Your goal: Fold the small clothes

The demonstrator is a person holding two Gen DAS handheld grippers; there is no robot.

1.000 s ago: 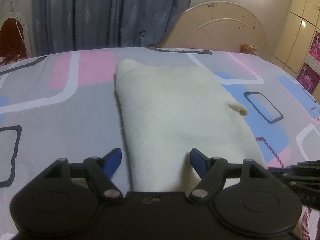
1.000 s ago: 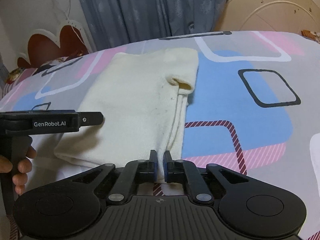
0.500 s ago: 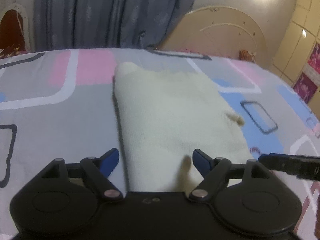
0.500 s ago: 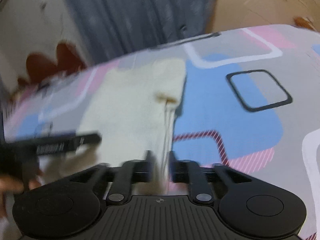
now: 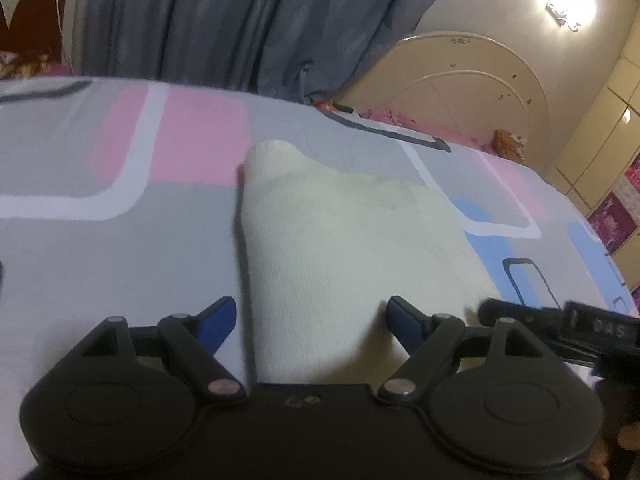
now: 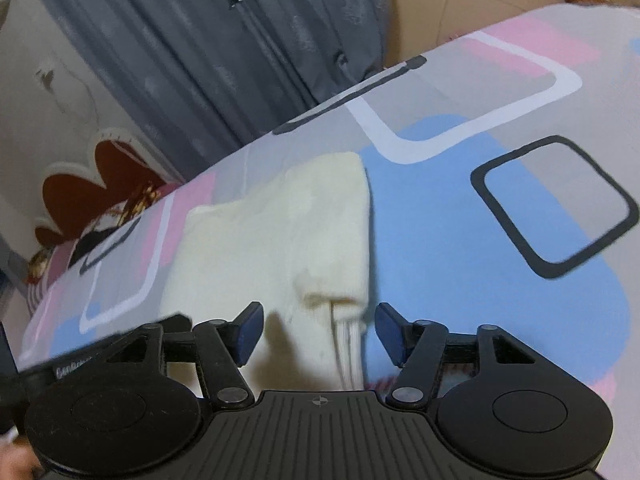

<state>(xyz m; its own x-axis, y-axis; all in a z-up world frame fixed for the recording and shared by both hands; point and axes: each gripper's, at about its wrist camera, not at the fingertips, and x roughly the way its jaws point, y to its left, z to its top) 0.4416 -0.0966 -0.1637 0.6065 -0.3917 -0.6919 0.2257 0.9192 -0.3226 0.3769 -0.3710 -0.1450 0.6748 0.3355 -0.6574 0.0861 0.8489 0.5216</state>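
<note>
A cream knitted garment (image 5: 352, 240) lies folded into a long flat strip on the patterned bedsheet (image 5: 120, 248). My left gripper (image 5: 312, 318) is open, its blue pads wide apart over the near left edge of the cloth, pressing on nothing. In the right wrist view the same garment (image 6: 280, 240) shows its right edge and a sleeve cuff (image 6: 332, 300). My right gripper (image 6: 319, 334) has its jaws opening; the ribbed edge lies between the pads, free of them. The right gripper's body (image 5: 568, 328) pokes in at the left view's right side.
The bed carries a grey sheet with pink, blue and white rectangles (image 6: 480, 208). Grey curtains (image 5: 240, 20) hang behind it, and a cream headboard (image 5: 472, 80) stands at the back right. A red and white carved chair back (image 6: 100, 184) sits beyond the bed's left side.
The right gripper was shut on the garment's right edge, then let go and opened. Both views have rolled and shifted sideways. The left gripper's jaws widened slightly.
</note>
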